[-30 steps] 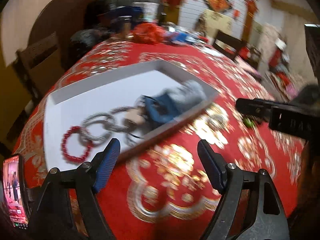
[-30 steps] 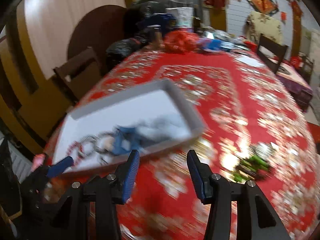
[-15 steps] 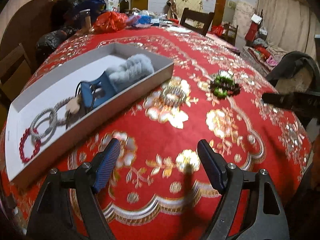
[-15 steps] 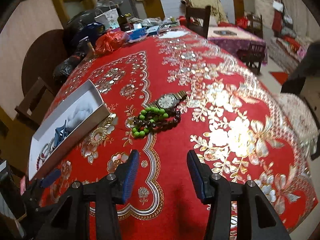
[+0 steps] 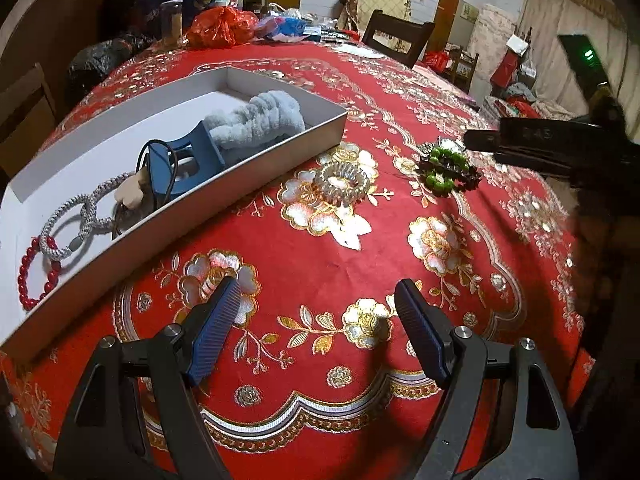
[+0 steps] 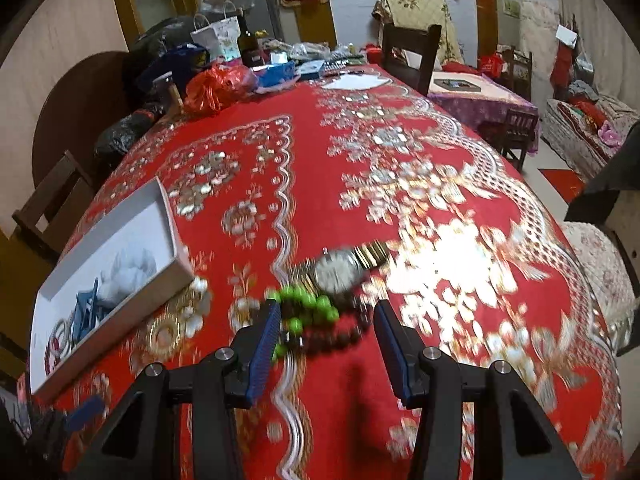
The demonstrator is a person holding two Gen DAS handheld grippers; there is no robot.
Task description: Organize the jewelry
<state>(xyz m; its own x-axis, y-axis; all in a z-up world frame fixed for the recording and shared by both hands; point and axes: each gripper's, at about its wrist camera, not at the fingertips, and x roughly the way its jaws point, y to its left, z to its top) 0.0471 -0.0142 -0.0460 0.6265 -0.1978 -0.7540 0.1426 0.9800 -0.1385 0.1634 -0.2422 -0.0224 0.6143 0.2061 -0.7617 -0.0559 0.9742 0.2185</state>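
A white tray (image 5: 280, 142) on the red tablecloth holds a red bead bracelet (image 5: 34, 276), grey hair ties (image 5: 76, 216), a blue claw clip (image 5: 180, 160) and a grey fluffy scrunchie (image 5: 256, 124). A clear spiral hair tie (image 5: 340, 178) lies beside the tray. A green bead bracelet (image 6: 312, 306), a dark bead bracelet (image 6: 340, 340) and a wristwatch (image 6: 338, 270) lie together. My right gripper (image 6: 324, 316) is open with its fingers on either side of the green beads. My left gripper (image 5: 316, 300) is open and empty over bare cloth near the front edge.
The tray also shows in the right wrist view (image 6: 176, 256). Bags, a wine bottle (image 6: 248, 40) and clutter crowd the table's far end. Chairs (image 6: 412, 56) stand around the table.
My right gripper has moved forward and down to the bead bracelets, which now sit between its fingers. My left gripper has shifted slightly closer over the cloth.
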